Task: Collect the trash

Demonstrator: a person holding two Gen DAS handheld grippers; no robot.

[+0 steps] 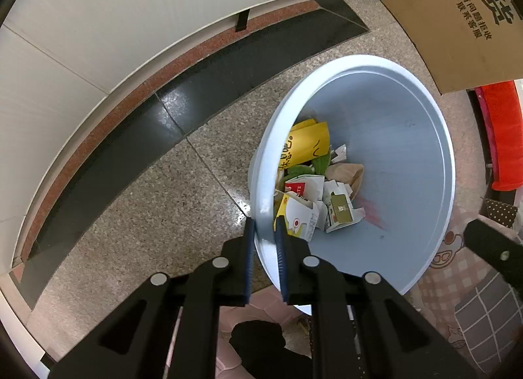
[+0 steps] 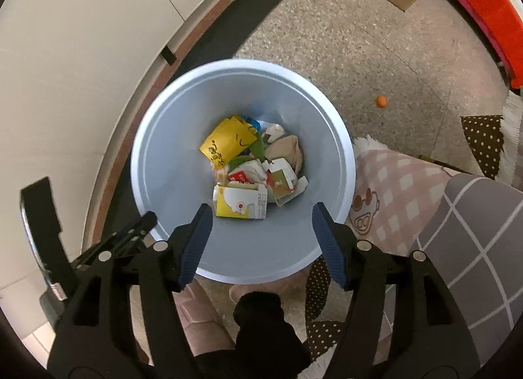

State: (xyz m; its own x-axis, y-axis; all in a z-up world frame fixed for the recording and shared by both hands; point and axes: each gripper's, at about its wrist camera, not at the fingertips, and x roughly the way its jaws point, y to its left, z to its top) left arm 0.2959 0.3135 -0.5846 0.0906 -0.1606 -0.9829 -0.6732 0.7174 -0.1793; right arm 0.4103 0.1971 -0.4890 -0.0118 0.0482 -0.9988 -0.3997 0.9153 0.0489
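On bin rim (image 1: 261, 189): left gripper (image 1: 264, 223) pinching it | right gripper (image 2: 261, 212) spread above | cardboard box (image 1: 457, 19), rug (image 2: 392, 182) beside.

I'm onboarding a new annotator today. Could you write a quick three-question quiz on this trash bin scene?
1. True or false: the right gripper is holding a piece of trash.
2. What is the left gripper clamped on? A) the yellow paper B) the bin's rim C) the cardboard box
3. Fill in: a small ___-coloured ball lies on the floor beyond the bin.

Key:
1. False; its jaws stand open and empty above the light blue bin.
2. B; the fingers straddle the bin's rim, not the yellow paper or cardboard box.
3. Orange; the ball sits on the speckled floor.
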